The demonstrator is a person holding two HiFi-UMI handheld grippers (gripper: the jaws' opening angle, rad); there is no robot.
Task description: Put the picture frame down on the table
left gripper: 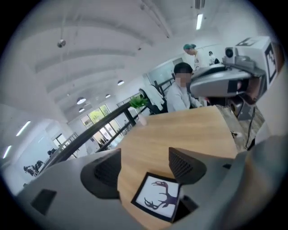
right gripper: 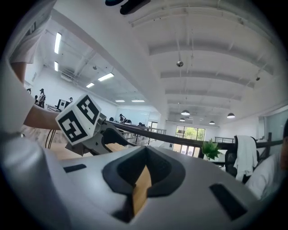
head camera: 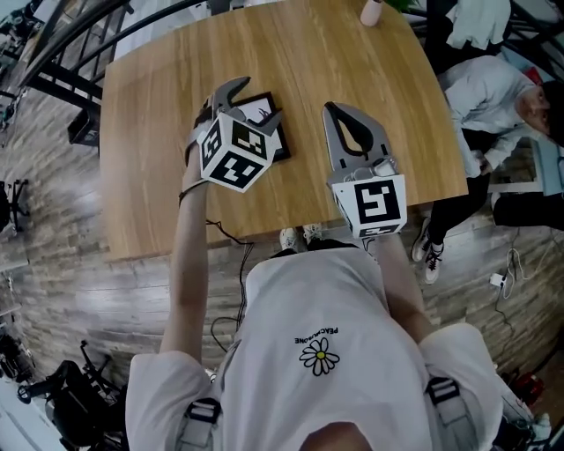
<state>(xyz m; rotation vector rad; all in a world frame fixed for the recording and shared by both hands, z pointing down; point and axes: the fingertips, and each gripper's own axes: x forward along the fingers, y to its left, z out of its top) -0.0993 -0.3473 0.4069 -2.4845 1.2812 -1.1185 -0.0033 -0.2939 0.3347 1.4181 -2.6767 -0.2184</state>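
The picture frame [head camera: 262, 113] is black-edged with a white deer-antler print, and it lies flat on the wooden table [head camera: 159, 106]. My left gripper [head camera: 257, 99] hovers over it with its jaws open, one on each side and apart from it. In the left gripper view the frame [left gripper: 157, 197] shows low between the open jaws of the left gripper [left gripper: 144, 164]. My right gripper [head camera: 329, 108] rests to the right of the frame, shut and empty. In the right gripper view the right gripper [right gripper: 144, 155] has its tips together, with only a sliver of table behind.
A pale cup [head camera: 372, 11] stands at the table's far edge. A person [head camera: 493, 97] sits at the right side of the table and appears as a seated person [left gripper: 180, 92] in the left gripper view. Black railings [head camera: 53, 53] run beyond the table's left corner.
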